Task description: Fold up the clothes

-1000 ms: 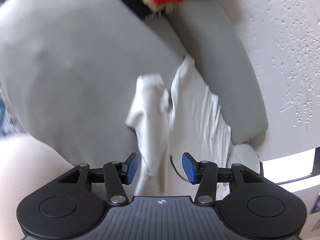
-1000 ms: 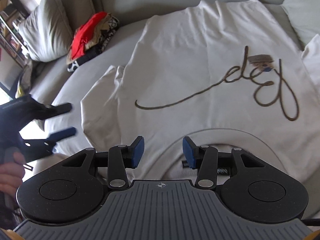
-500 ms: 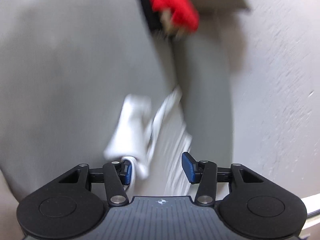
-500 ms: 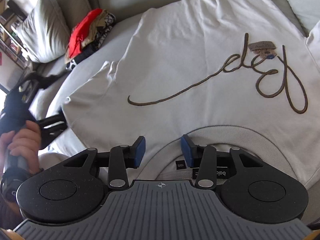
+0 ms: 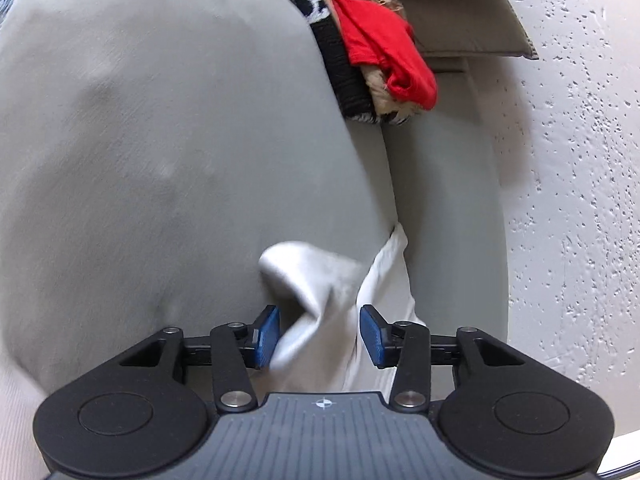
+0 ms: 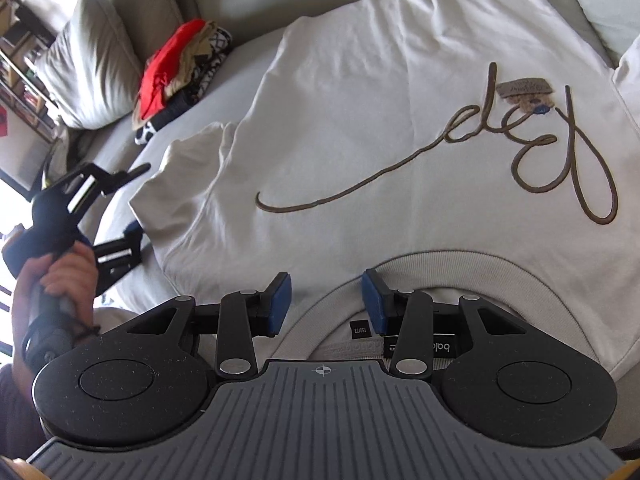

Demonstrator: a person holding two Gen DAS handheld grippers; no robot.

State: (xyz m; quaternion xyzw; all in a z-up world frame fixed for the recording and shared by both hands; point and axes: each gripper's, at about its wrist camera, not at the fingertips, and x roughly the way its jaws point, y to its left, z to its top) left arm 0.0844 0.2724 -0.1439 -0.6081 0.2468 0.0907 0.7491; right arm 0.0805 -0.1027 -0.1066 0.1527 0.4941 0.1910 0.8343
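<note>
White sweatshirt lies spread flat, front up, on the grey sofa, collar nearest the right claw. Right claw is parted above the collar, pads not pressing cloth. Left claw is closing with the sleeve bunched between its pads; a firm pinch is not evident. Folded clothes are stacked beside a cushion.
</note>
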